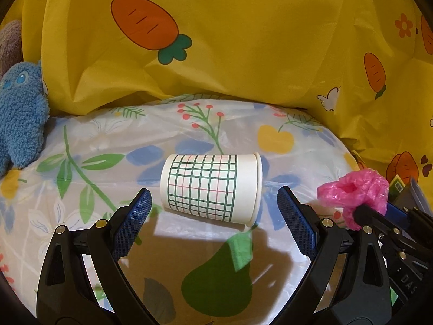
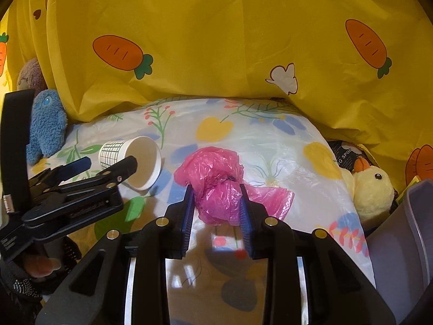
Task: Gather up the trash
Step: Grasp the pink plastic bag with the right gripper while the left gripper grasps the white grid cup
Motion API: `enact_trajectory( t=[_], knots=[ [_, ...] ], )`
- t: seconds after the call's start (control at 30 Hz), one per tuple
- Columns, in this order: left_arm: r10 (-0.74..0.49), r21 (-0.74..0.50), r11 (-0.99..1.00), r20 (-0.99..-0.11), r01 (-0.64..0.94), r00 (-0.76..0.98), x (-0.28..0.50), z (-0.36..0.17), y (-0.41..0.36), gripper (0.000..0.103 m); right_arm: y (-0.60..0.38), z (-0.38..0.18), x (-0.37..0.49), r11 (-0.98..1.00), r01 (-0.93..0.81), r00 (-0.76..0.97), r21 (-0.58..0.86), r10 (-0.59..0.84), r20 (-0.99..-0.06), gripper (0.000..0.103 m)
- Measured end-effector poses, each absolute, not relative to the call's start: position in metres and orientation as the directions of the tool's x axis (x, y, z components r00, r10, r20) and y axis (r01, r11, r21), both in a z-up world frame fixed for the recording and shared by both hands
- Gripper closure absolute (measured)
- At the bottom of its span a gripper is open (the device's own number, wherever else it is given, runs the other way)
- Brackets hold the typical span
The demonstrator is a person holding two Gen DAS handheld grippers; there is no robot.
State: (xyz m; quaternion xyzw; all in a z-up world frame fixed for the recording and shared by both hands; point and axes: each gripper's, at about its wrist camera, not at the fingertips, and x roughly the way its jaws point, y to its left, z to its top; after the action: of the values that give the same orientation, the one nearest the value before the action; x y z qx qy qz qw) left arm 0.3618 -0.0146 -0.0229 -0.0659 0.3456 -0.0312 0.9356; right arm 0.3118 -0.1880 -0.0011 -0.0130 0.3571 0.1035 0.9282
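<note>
A white paper cup (image 1: 211, 187) with a green grid print lies on its side on the floral plastic sheet (image 1: 81, 140). My left gripper (image 1: 213, 197) is open, its blue pads on either side of the cup and a little short of it, not touching. In the right wrist view the cup (image 2: 146, 159) shows its open mouth, with the left gripper (image 2: 108, 163) at it. A crumpled pink plastic bag (image 2: 213, 173) sits between the right gripper's blue pads. My right gripper (image 2: 216, 197) is shut on it. The bag (image 1: 354, 192) also appears at the right of the left wrist view.
A yellow carrot-print cloth (image 1: 216, 40) hangs behind the sheet. A blue plush toy (image 2: 47, 124) sits at the left, a yellow duck plush (image 2: 370, 189) and a black packet (image 2: 343, 154) at the right. A grey bin (image 2: 406, 243) stands at the right edge.
</note>
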Motion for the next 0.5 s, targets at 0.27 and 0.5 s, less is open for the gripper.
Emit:
enact_trajectory(
  t=[0.27,0.5],
  knots=[
    [-0.144,-0.194,0.981,-0.645,0.021,0.751,0.374,-0.03,-0.011,0.011,-0.187,0.003,0.303,0.972,-0.228,0.732,0.05,0.205,-0.65,0.071],
    [-0.183,-0.222,0.974,-0.638,0.048,0.748,0.377,-0.031,-0.01,0.025,-0.187,0.003,0.301,0.97,-0.239,0.729,0.051,0.214,-0.651,0.071]
  ],
)
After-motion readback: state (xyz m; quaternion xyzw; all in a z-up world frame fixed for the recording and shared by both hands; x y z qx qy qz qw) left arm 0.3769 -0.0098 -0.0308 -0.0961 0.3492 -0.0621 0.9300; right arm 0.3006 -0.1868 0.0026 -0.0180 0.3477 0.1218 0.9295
